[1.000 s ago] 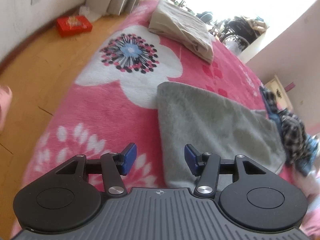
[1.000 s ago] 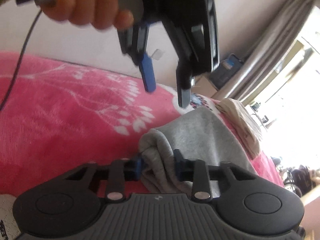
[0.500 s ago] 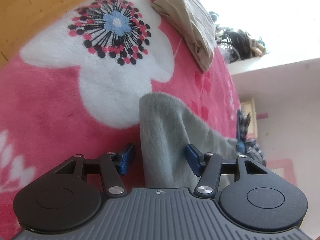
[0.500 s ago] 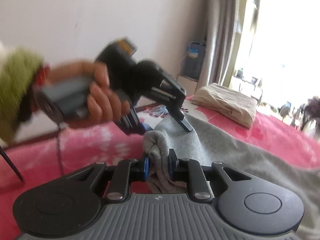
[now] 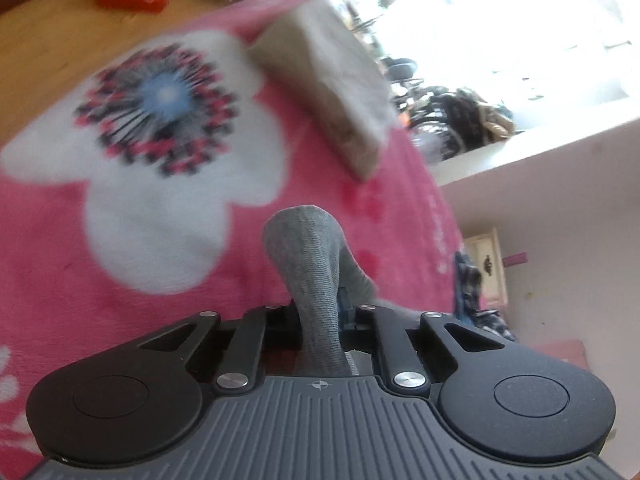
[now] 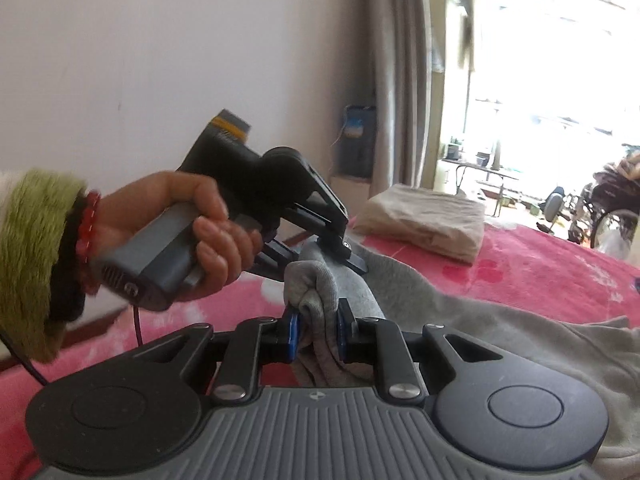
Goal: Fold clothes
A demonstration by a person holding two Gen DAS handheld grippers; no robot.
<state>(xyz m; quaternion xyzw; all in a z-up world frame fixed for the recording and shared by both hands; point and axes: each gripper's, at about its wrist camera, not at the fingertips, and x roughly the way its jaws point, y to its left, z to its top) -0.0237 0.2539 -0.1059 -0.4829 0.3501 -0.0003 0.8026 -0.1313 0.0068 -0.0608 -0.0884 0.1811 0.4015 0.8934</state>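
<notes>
Left wrist: grey garment (image 5: 316, 280) pinched in left gripper (image 5: 320, 314).

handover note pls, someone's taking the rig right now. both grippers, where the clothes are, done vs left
Left gripper: jaws have just closed; shut on a bunched edge of the grey knit garment.
Right gripper: shut on another bunched part of that garment, close beside the left one.
Rest of the garment trails loose over the pink floral blanket.
Done: a folded beige garment lies further up the blanket.
Left: the grey one is gripped but not folded. A dark plaid garment lies at the blanket's far edge, probably next.
</notes>
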